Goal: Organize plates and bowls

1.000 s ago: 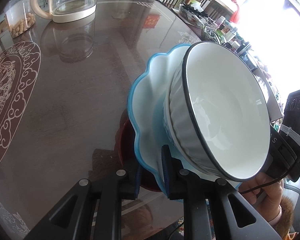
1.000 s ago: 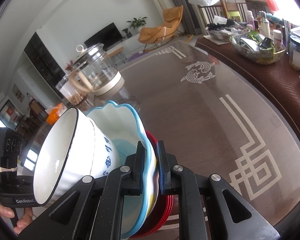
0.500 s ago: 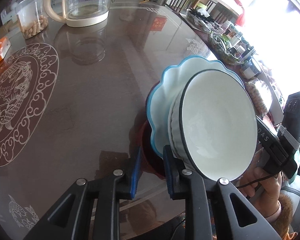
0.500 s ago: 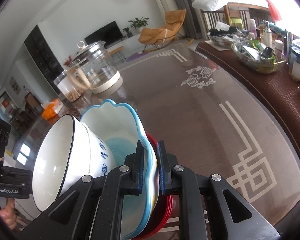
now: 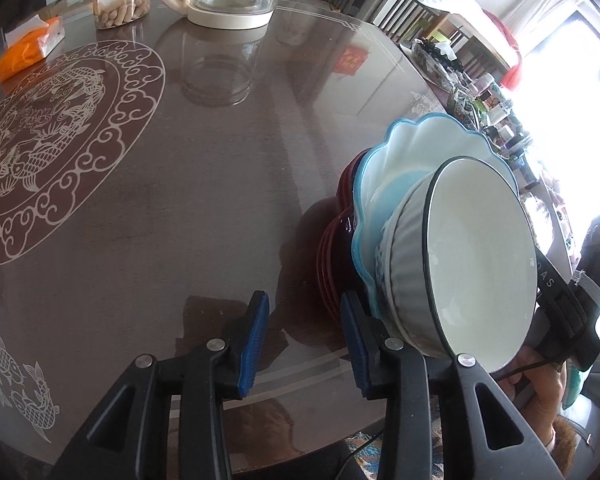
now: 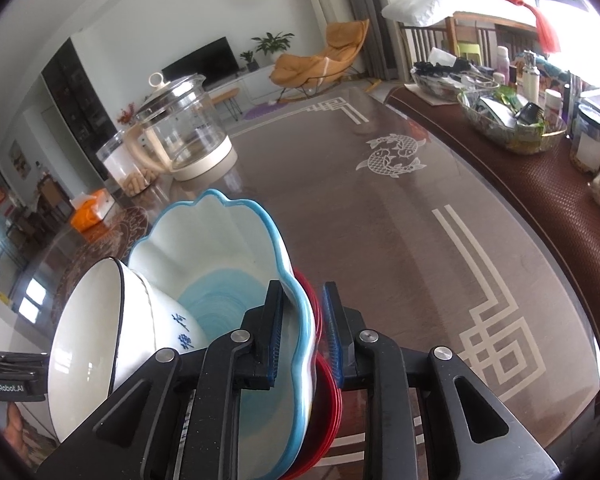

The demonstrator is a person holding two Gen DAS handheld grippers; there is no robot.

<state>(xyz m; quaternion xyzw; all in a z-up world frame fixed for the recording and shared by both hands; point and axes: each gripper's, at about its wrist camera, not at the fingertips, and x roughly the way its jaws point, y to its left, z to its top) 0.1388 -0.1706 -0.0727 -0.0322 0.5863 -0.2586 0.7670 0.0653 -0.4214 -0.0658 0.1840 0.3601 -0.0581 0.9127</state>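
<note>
Holding the stack on edge, I see my right gripper clamped across the blue scalloped plate and the red plates behind it, low at 6 o'clock in the right wrist view. A white bowl nests against the blue plate's face, tipped sideways, at 3 o'clock in the left wrist view. My left gripper is released, jaws wide apart, nothing between them, just beside the stack. Beyond lies the glass-topped table, with a glass kettle at 11 o'clock.
</note>
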